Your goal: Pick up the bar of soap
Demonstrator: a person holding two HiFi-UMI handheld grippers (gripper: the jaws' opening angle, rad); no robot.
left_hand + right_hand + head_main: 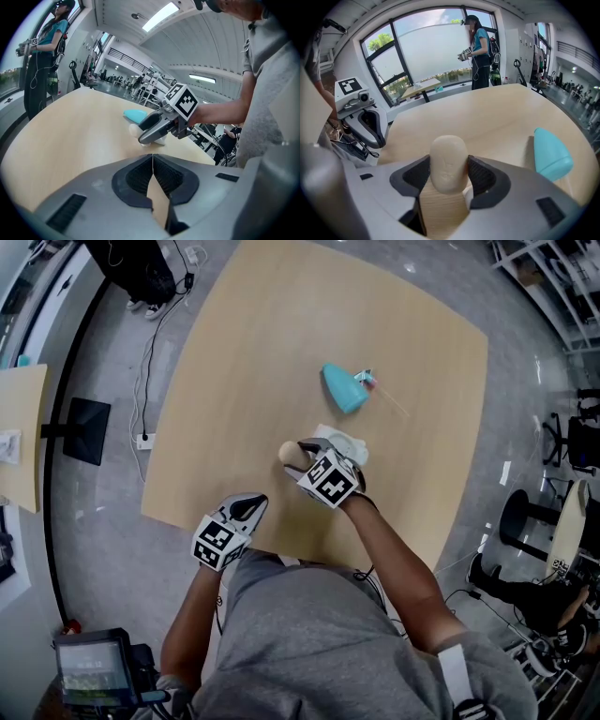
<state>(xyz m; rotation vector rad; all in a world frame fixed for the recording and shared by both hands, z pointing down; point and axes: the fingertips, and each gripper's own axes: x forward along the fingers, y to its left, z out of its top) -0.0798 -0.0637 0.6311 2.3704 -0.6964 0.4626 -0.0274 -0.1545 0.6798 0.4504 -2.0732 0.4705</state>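
The bar of soap [448,161] is a smooth cream oval, standing on end between the pads of my right gripper [448,172], which is shut on it. In the head view the soap [288,453] sticks out of the right gripper [300,456] at the table's middle, low over the wood. The left gripper view shows the soap [134,130] in those fingers, close to the tabletop. My left gripper [250,506] rests at the table's near edge, jaws shut with nothing between them [152,160].
A teal bottle [343,387] lies just beyond the soap, with a pink-tipped end. A white dish or cloth [345,441] sits under the right gripper. The wooden table [244,371] is otherwise bare. A person [479,47] stands by the windows.
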